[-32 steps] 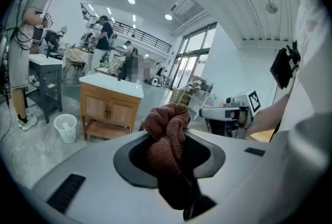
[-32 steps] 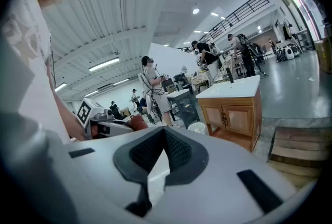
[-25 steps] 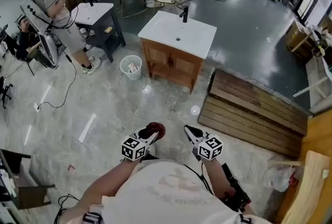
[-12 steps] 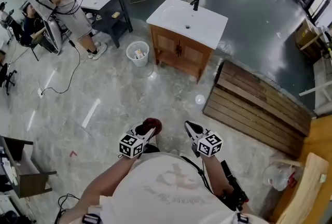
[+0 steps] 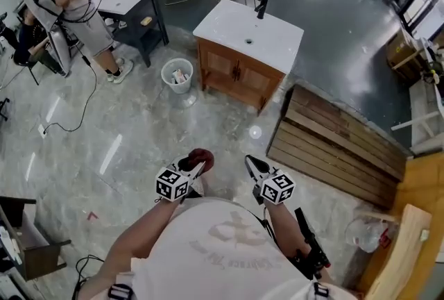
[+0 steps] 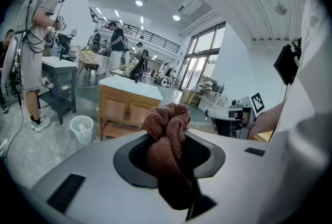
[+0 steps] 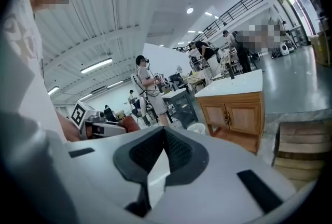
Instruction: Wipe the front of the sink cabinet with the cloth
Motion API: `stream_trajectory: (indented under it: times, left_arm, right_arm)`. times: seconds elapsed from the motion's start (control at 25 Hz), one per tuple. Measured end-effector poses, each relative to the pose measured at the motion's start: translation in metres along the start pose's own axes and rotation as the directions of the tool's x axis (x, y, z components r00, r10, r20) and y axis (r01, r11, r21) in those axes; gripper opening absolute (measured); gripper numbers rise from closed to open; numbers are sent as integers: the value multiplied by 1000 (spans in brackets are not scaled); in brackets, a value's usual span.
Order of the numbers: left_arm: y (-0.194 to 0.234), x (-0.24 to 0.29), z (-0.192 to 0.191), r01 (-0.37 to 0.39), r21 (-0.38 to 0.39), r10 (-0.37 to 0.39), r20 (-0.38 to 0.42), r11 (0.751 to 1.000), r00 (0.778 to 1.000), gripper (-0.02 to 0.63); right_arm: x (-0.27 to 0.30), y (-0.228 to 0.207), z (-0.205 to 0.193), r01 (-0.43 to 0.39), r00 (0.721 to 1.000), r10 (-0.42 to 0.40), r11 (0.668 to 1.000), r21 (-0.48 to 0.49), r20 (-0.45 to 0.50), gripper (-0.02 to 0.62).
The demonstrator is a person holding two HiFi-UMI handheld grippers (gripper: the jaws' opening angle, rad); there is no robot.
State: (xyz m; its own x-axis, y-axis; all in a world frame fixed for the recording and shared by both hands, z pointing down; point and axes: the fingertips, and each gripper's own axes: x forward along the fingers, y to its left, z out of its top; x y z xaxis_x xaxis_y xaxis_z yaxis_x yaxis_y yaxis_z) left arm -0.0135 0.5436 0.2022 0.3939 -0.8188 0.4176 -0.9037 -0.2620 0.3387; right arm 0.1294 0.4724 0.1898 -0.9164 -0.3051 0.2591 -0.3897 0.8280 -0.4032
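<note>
The wooden sink cabinet (image 5: 236, 76) with a white top and black tap stands a few steps ahead across the marble floor; it also shows in the left gripper view (image 6: 124, 109) and the right gripper view (image 7: 233, 109). A crumpled reddish-brown cloth (image 6: 167, 140) bulges from my left gripper (image 5: 198, 165), which is shut on it. The cloth (image 5: 201, 158) sits just in front of my chest. My right gripper (image 5: 251, 167) hovers beside it, jaws together with nothing between them (image 7: 162, 158).
A white waste bin (image 5: 175, 75) stands left of the cabinet. A stack of wooden planks (image 5: 340, 142) lies to its right. A dark side table (image 5: 128, 10) and a standing person (image 5: 73, 7) are at the far left, with cables on the floor.
The view has shifted slightly; cabinet and bin sit a little lower and closer in the frame than a second ago. Both grippers stay near my chest, the cloth still held.
</note>
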Motion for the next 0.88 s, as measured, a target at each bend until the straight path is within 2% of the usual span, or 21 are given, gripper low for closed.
stream_trajectory:
  times: [0.32,0.44,0.6,0.88]
  left_arm:
    - [82,-11,56,14,37,-15,33,999,999,117]
    - [108,-16,57,23,34,-24,22,999,999,117]
    - [134,-24,54,26,24,-26,0,999,1000,117]
    - [166,-29,54,3,-23,-3,7,1000,1000,118]
  right_arm:
    - [77,-3,42,63,998,-63,998,0,30,12]
    - [104,0,48,83,995,-85,996,39,52,12]
    - [133,11,44,80,996,-81,996,35,31,12]
    - [158,1,46,98,995,-98,995,34,2,12]
